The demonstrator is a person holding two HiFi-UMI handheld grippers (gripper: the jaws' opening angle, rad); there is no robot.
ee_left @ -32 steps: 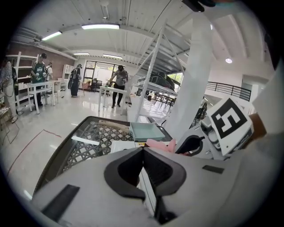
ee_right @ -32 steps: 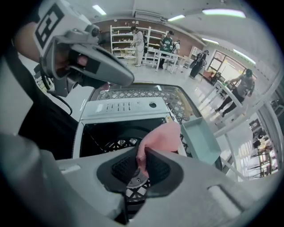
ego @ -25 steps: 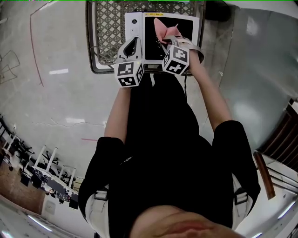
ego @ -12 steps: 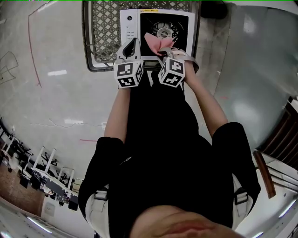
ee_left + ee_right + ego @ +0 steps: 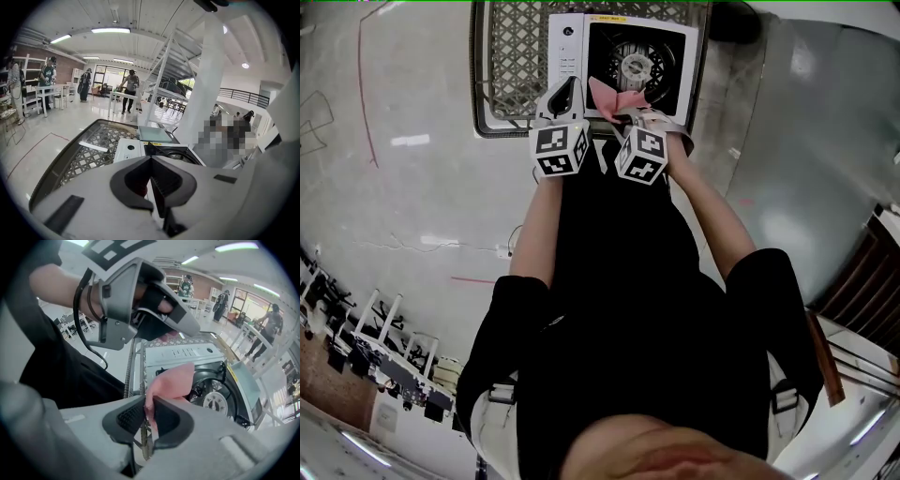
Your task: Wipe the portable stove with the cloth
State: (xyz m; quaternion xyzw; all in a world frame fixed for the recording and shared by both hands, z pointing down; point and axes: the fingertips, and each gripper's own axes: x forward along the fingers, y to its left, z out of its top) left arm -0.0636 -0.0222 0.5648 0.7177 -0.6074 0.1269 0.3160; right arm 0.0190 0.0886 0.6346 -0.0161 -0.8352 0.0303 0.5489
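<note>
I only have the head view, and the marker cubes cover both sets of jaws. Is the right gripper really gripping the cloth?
Observer: Yes; the right gripper view shows the right gripper shut on a fold of the pink cloth.
Operator: And the left?
Observer: The left gripper is shut, nothing between its jaws.
Operator: Anyone nearby?
Observer: People stand far across the hall, well beyond the stove.
</note>
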